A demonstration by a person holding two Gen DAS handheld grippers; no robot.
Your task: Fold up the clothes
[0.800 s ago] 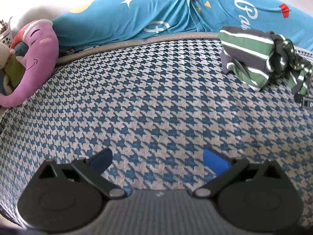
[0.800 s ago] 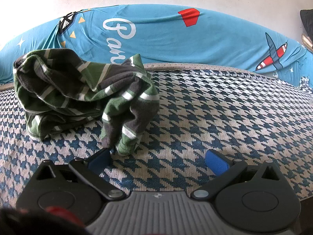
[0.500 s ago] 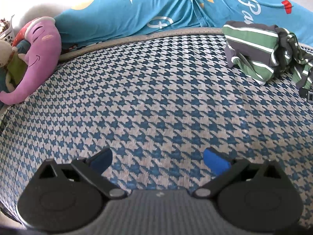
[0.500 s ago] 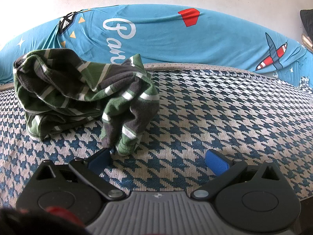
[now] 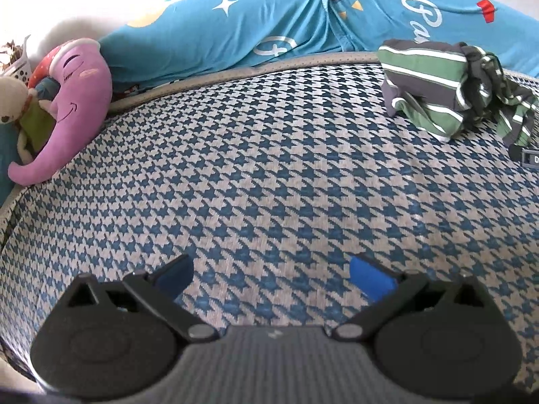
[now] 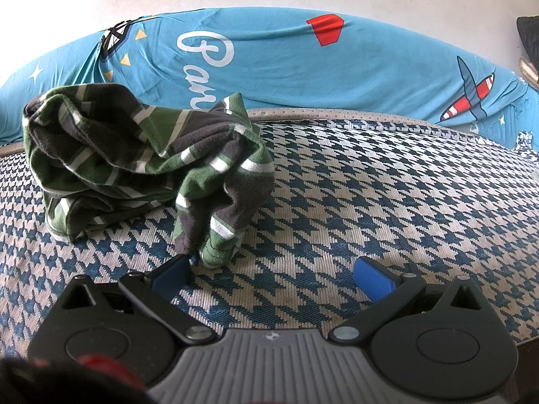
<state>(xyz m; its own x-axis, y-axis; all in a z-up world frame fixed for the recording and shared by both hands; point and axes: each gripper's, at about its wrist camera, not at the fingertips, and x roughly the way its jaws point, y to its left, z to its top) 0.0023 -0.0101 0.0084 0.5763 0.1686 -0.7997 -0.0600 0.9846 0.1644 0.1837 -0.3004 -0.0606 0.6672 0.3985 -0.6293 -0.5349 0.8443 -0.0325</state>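
A crumpled green, grey and white striped garment (image 6: 141,168) lies bunched on the houndstooth bed cover (image 6: 370,202). In the left wrist view the same garment (image 5: 448,87) sits far off at the upper right. My right gripper (image 6: 271,274) is open just in front of the garment's hanging end, its left blue pad nearly touching the cloth. My left gripper (image 5: 271,274) is open over bare cover, well away from the garment, with nothing between its fingers.
A long blue printed bolster (image 6: 303,67) runs along the wall behind the bed; the same bolster (image 5: 269,23) shows in the left wrist view. A purple elephant plush (image 5: 70,107) and other soft toys (image 5: 13,101) lie at the far left edge.
The left gripper has shifted slightly, so the garment and bolster sit a little differently in its view. The right gripper and the garment have not moved.
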